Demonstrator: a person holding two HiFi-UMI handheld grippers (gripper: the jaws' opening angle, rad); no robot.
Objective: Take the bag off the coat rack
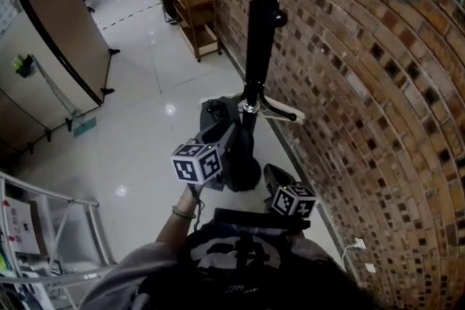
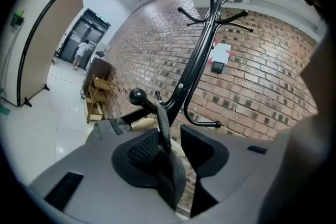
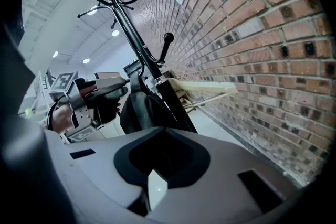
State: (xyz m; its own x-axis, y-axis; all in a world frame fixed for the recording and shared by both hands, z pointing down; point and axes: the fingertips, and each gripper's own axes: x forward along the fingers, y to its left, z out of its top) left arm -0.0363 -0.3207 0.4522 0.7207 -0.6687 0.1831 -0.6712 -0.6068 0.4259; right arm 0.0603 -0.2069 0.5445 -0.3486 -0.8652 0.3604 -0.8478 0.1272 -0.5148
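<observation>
A black coat rack [image 1: 258, 25] stands close to the brick wall. A dark grey bag [image 1: 218, 120] hangs low on it, its strap [image 2: 161, 123] looped over a knobbed hook [image 2: 138, 96]. My left gripper [image 1: 221, 141] reaches to the bag. In the left gripper view [image 2: 170, 139] its jaws stand apart. The strap runs between them, lying along the left mesh pad [image 2: 142, 149], and the right pad is clear of it. My right gripper [image 1: 275, 174] hangs lower, to the right of the rack's base. Its jaws [image 3: 163, 149] look closed with nothing in them, pointing at the bag [image 3: 144, 110].
The brick wall [image 1: 378, 120] runs along the right. A pale wooden hanger [image 1: 280, 111] sticks out from the rack pole. A wooden shelf cart [image 1: 196, 18] stands farther back, a brown partition board [image 1: 58, 25] at left, a metal frame [image 1: 43, 229] at lower left.
</observation>
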